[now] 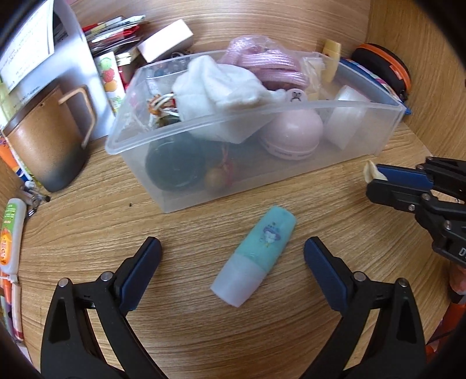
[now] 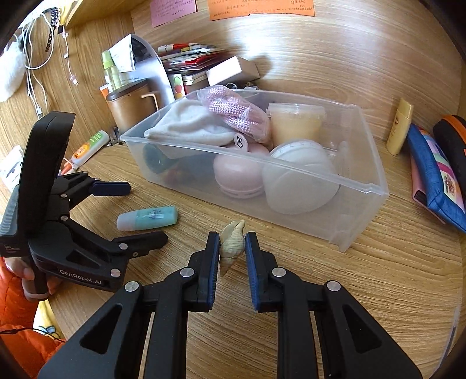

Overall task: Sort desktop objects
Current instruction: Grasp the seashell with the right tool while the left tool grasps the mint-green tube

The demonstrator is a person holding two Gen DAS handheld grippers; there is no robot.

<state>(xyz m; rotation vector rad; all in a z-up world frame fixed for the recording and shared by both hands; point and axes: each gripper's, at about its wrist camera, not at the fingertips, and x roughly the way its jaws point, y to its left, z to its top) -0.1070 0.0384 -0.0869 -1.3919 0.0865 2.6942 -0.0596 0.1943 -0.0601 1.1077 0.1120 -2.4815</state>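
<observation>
Wooden surface (image 1: 87, 227): teal tube (image 1: 256, 256) lies between the left gripper (image 1: 233, 253)'s wide-open jaws, long axis running diagonally; right gripper (image 2: 232, 247) clamps a shell (image 2: 231, 243).

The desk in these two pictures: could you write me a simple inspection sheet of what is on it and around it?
Surface: wood-grain desk.
Job's things: cream spiral seashell; teal plastic tube with frosted cap lying on the desk; clear plastic bin holding a white cloth and pink rope.
Clutter: brown mug, blue pouch, yellow bottle.
Grippers: right gripper shut on the seashell; left gripper open around the tube.
Cables: white cables hanging at left.
Surroundings: wooden wall, paper notes.
</observation>
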